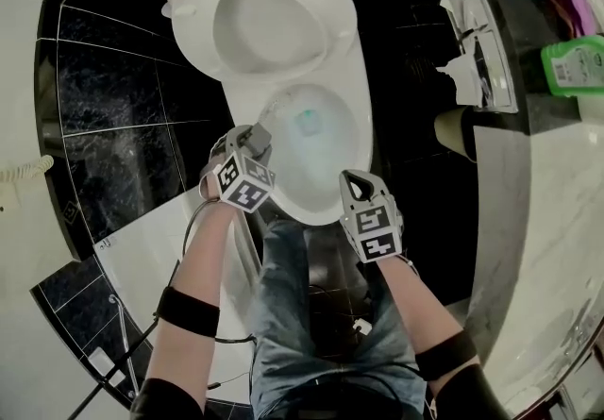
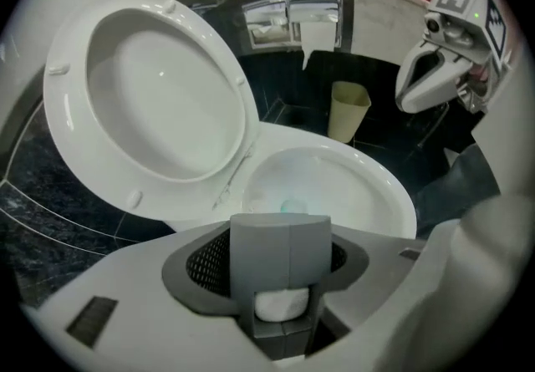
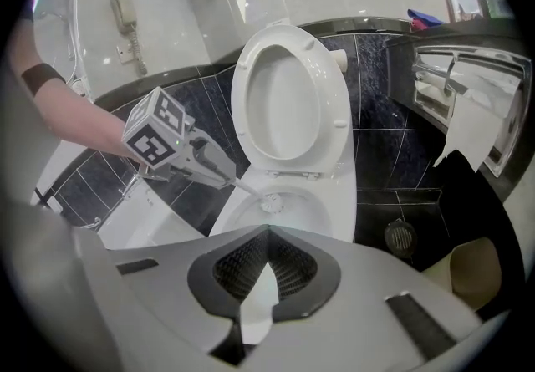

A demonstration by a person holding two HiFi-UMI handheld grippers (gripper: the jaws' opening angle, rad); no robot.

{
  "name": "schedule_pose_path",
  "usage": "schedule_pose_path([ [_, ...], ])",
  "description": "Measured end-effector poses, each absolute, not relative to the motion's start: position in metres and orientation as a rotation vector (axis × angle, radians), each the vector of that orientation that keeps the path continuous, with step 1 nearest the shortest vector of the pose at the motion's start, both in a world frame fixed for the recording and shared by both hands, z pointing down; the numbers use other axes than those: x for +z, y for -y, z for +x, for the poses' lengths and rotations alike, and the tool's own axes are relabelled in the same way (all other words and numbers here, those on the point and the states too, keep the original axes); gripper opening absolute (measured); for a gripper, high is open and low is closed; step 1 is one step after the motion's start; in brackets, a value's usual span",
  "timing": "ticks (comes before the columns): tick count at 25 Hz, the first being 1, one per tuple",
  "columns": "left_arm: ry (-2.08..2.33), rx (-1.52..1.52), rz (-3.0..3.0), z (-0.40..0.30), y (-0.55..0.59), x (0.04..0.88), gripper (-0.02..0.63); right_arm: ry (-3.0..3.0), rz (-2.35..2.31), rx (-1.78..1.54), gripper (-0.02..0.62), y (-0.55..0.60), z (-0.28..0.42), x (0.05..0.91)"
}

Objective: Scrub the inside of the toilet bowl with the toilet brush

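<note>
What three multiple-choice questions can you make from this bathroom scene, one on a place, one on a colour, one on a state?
1. Where is the brush head? A on the floor; B in the bowl; C in the bin.
2. What colour are the tiles beside the bowl? A black; B yellow; C red.
3. How is the lid? A shut; B missing; C raised.
B: the bristles show within the rim. A: they look glossy black. C: it stands up behind the open bowl.

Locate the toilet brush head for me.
In the right gripper view, the toilet brush head is inside the toilet bowl, near the back, just beyond the left gripper.
</note>
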State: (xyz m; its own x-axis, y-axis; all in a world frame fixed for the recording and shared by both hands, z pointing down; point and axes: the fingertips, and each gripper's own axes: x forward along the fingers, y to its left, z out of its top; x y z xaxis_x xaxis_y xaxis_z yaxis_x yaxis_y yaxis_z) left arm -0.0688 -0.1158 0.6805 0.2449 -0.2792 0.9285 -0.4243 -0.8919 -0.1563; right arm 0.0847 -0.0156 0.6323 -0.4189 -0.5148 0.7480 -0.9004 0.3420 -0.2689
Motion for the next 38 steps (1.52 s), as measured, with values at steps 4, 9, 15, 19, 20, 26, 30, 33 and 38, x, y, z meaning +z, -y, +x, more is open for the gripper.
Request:
schedule_pose_path([
  [4,0.635,1.773,2.317,-0.094,0.092,0.682,0.238,2.065,1.225,0.908,0.006,0.014,0.083,0.626],
  [9,0.478,1.887,2.264,-0.110,0.054,0.684,0.238,2.049,1.229,0.905,0.006,0.007,0.092,0.619],
  [15,0.178,2.003,2.151,-0.130,-0.014,0.692,0.238,2.048,1.246,0.900,0.006,0.003,0.100,0.609],
  [19,0.009,1.993,2.151,-0.117,-0.061,0.689,0.238,2.050,1.258,0.903,0.006,0.000,0.105,0.602],
  [20,-0.017,1.985,2.153,-0.111,-0.071,0.689,0.238,2.050,1.261,0.903,0.006,0.000,0.107,0.601],
  [26,-0.041,1.892,2.220,-0.060,-0.109,0.688,0.238,2.037,1.285,0.912,0.006,-0.009,0.127,0.599],
  [30,0.001,1.749,2.288,-0.006,-0.110,0.681,0.238,2.023,1.300,0.919,0.006,-0.016,0.143,0.602],
  [33,0.066,1.671,2.332,0.031,-0.101,0.678,0.239,2.011,1.309,0.925,0.006,-0.021,0.154,0.605],
  [38,0.248,1.534,2.376,0.075,-0.069,0.678,0.238,2.000,1.316,0.935,0.006,-0.025,0.166,0.611],
])
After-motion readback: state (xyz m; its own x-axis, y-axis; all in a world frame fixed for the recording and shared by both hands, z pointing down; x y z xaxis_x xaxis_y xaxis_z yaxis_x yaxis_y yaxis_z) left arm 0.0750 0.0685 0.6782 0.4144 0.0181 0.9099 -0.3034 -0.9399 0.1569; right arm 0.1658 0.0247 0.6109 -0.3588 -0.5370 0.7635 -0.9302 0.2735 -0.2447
